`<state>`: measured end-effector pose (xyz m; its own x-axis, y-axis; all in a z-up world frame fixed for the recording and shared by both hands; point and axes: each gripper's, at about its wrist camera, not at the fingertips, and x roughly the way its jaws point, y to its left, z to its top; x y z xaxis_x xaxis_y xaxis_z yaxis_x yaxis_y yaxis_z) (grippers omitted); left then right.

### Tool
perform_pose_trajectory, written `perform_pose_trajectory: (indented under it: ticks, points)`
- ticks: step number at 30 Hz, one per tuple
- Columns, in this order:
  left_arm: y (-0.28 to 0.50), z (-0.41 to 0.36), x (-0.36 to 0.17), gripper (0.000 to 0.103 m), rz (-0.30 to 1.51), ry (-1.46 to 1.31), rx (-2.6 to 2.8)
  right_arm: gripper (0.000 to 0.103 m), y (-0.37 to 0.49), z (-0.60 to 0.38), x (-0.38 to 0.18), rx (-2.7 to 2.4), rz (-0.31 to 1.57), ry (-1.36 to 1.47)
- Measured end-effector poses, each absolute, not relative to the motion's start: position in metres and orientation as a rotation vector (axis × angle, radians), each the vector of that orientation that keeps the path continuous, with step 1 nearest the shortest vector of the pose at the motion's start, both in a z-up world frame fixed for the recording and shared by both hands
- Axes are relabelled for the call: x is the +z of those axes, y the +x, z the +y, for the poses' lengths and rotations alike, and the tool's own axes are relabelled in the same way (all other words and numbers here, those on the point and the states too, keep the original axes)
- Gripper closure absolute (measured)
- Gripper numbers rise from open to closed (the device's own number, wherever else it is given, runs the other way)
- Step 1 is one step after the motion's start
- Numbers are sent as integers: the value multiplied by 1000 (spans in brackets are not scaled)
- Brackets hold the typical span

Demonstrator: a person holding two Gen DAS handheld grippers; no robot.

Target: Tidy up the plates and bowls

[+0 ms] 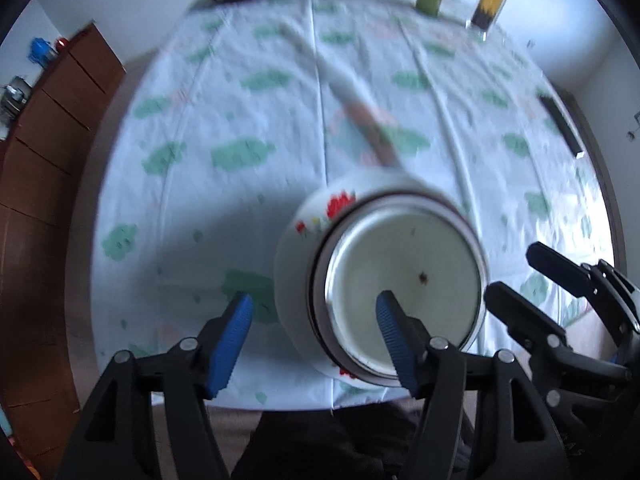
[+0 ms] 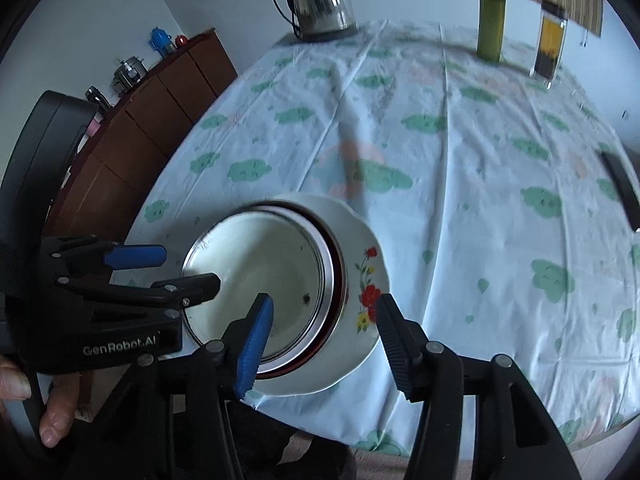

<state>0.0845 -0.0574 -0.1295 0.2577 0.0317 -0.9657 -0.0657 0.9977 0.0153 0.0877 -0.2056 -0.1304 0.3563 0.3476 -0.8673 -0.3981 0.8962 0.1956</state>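
A white plate with red flowers (image 2: 366, 280) lies near the table's front edge with a stack of bowls on it, a white-lined bowl (image 2: 260, 276) on top. The stack also shows in the left wrist view (image 1: 404, 276), with the plate rim (image 1: 296, 264) to its left. My left gripper (image 1: 316, 316) is open, one blue finger over the bowl, the other left of the plate. My right gripper (image 2: 322, 320) is open, straddling the right side of the stack. Neither is closed on anything.
A steel kettle (image 2: 320, 0) stands at the table's far left. A green jar (image 2: 490, 24) and a yellow-and-black jar (image 2: 550, 44) stand at the far right. A dark flat object (image 2: 622, 184) lies at the right edge. A brown cabinet (image 2: 160, 92) stands left of the table.
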Motion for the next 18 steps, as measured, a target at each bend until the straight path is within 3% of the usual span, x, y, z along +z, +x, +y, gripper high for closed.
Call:
perform_pose_trajectory:
  ticks: [5, 10, 18]
  points:
    - [74, -58, -94, 31, 1139, -10, 92, 39, 75, -217, -94, 460, 924, -59]
    - [60, -63, -67, 10, 991, 2, 101, 32, 62, -229, -68, 438, 781, -45]
    - [46, -68, -48, 9, 905, 7, 102, 31, 47, -238, -50, 414, 702, -36]
